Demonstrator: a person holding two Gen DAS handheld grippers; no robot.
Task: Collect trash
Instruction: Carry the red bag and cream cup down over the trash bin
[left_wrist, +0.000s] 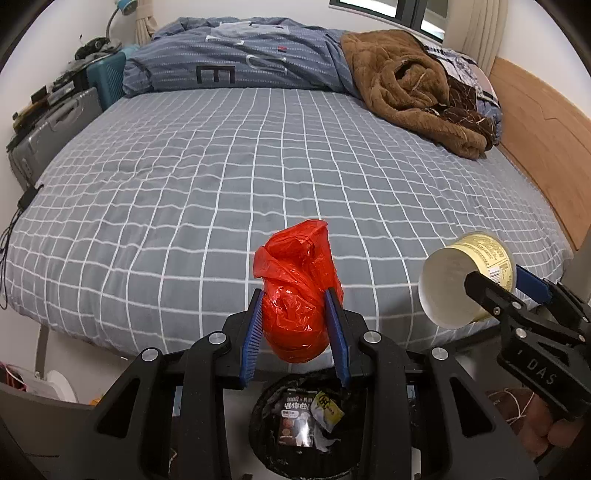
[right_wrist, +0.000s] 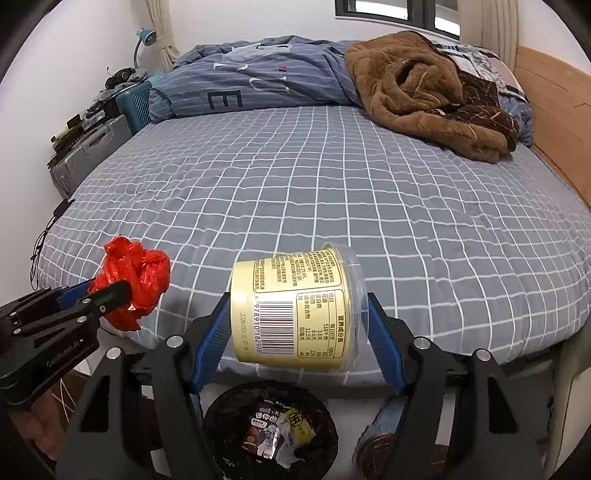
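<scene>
Left gripper (left_wrist: 295, 317) fingers clamp a red plastic bag (left_wrist: 297, 291); right gripper (right_wrist: 295, 328) fingers clamp a yellow cup (right_wrist: 295, 306), both above the near trash bin (right_wrist: 221, 413).

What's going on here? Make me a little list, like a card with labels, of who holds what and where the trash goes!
left gripper: shut on red bag, crumpled
right gripper: shut on cup, pale yellow, lying sideways between the blue pads
bin: black, on the floor below both grippers, wrappers already inside
bed: grey checked sheet, behind the held things
far end of bed: blue duvet and brown blanket
left to do: bag and cup not yet dropped in the bin
</scene>
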